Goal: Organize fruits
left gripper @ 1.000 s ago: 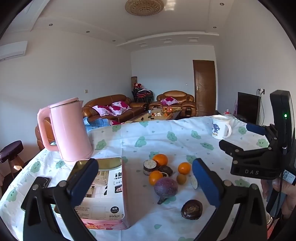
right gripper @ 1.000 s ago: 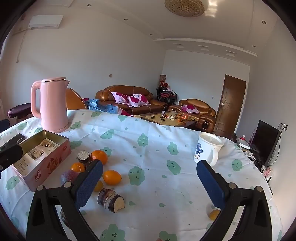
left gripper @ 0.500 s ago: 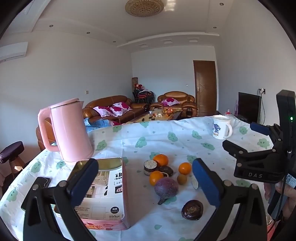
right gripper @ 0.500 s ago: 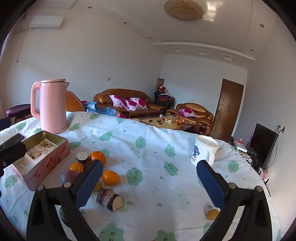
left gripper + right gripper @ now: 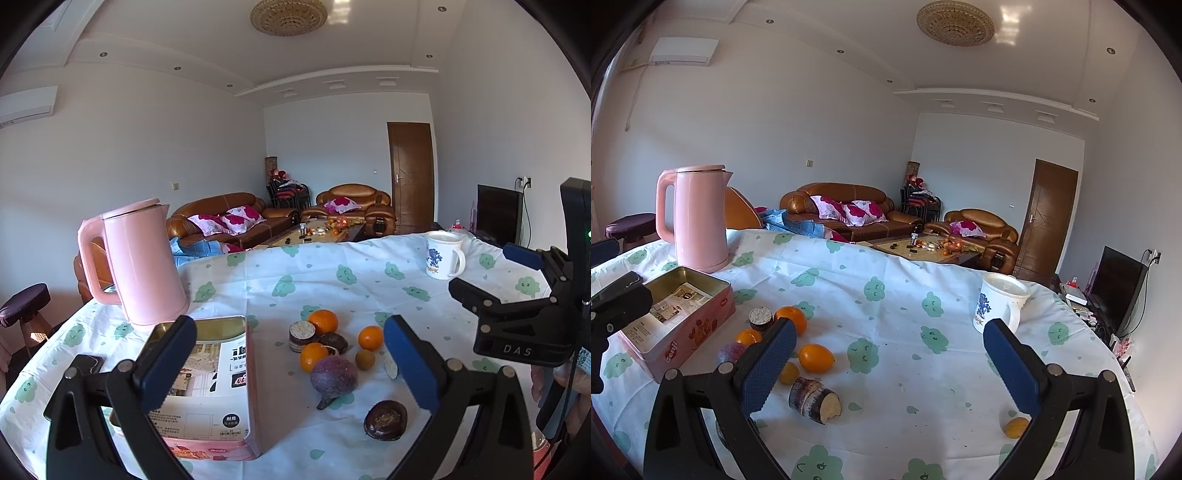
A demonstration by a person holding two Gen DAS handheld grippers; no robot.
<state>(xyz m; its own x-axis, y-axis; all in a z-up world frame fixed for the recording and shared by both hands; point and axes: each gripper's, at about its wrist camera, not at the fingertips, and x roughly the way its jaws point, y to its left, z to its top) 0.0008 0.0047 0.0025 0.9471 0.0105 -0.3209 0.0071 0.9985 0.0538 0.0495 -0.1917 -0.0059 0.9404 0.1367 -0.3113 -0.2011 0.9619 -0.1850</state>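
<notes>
Fruits lie in a cluster on the tablecloth: oranges (image 5: 323, 320) (image 5: 370, 337) (image 5: 313, 356), a purple passion fruit (image 5: 334, 376), a dark brown fruit (image 5: 385, 420) and a small yellow-brown one (image 5: 365, 359). An open pink tin box (image 5: 210, 384) sits to their left. My left gripper (image 5: 291, 365) is open and empty above the near edge. My right gripper (image 5: 886, 362) is open and empty; the orange (image 5: 816, 357), a cut sugarcane piece (image 5: 813, 399) and the tin (image 5: 679, 314) lie to its left. A lone small fruit (image 5: 1016, 427) lies at the right.
A pink kettle (image 5: 142, 262) stands behind the tin. A white mug (image 5: 443, 254) stands at the far right, also in the right wrist view (image 5: 999, 302). A black phone (image 5: 85, 363) lies left of the tin. The right gripper's body (image 5: 524, 325) shows at right.
Both grippers have shifted slightly; the right gripper has drifted a little right and down in the left wrist view. Nothing was grasped or moved on the table.
</notes>
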